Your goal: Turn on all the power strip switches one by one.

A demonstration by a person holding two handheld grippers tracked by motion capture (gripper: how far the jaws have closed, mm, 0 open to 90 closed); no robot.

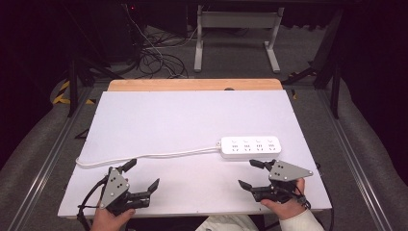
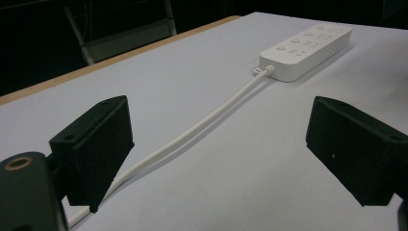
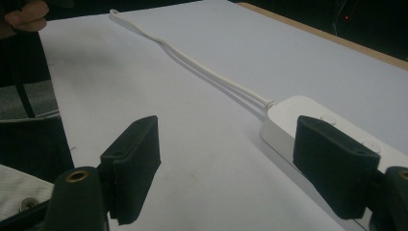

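A: What lies beyond the white worktop point(image 1: 159, 115)?

B: A wooden edge strip point(image 1: 195, 84) runs along its far side. Past that, on the grey floor point(image 1: 240, 60), stands a pale metal frame point(image 1: 236, 33).

A: And to the frame's left?

B: A tangle of dark cables point(image 1: 156, 60) on the same floor, near yellow-black tape point(image 1: 61, 92).

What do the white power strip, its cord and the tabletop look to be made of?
White four-outlet power strip: probably moulded plastic, matte, going by its rounded edges and even surface. Its white cord: likely rubber or PVC sheathing; it lies in soft curves. White tabletop sheet: smooth, slightly glossy board or laminate, hard to say which. Tan strip along the far edge: apparently wood.
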